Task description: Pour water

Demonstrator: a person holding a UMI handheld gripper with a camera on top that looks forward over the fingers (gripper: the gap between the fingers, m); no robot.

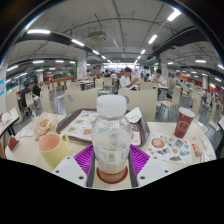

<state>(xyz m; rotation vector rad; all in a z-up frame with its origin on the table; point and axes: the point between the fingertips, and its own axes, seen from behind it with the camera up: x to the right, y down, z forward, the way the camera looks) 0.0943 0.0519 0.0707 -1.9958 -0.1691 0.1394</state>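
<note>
Clamping a clear water bottle (112,138) with a white cap, the gripper (112,158) has both purple pads (85,158) pressed on its sides, holding it upright near the table (185,172) edge. Left of it stands a pink cup (50,149); farther right, a red paper cup (184,122). Printed placemats (170,150) lie beyond, with a brightly lit hall behind.
</note>
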